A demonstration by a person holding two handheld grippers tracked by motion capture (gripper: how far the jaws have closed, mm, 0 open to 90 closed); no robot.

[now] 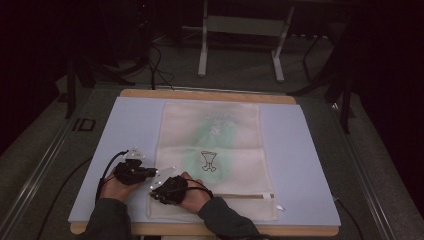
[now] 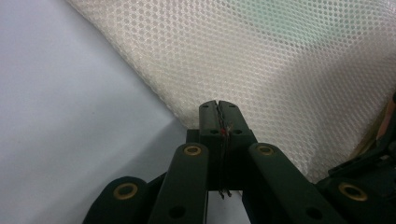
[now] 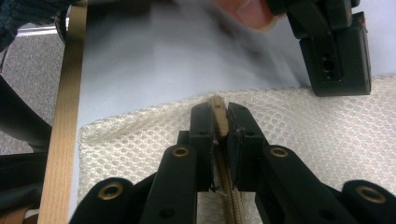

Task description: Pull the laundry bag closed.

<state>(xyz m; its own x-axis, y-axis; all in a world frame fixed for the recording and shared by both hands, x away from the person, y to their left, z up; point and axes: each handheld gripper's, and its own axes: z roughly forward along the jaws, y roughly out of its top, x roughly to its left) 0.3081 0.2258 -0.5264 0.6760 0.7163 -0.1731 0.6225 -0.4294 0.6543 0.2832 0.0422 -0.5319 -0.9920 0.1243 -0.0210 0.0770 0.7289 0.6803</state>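
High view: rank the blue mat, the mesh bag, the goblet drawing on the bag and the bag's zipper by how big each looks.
1. Blue mat
2. Mesh bag
3. Zipper, long but very thin, partly hidden by the right hand-held gripper
4. Goblet drawing

The last two are close in area, so their order is unsure.

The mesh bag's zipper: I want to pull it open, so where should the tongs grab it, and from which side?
Grip the tan zipper tab at the mesh bag's near left corner, coming along the zipper line. It stands up as a thin ridge, so jaws close flat on both sides, as the right tongs do now. The left tongs pinch the bag's edge.
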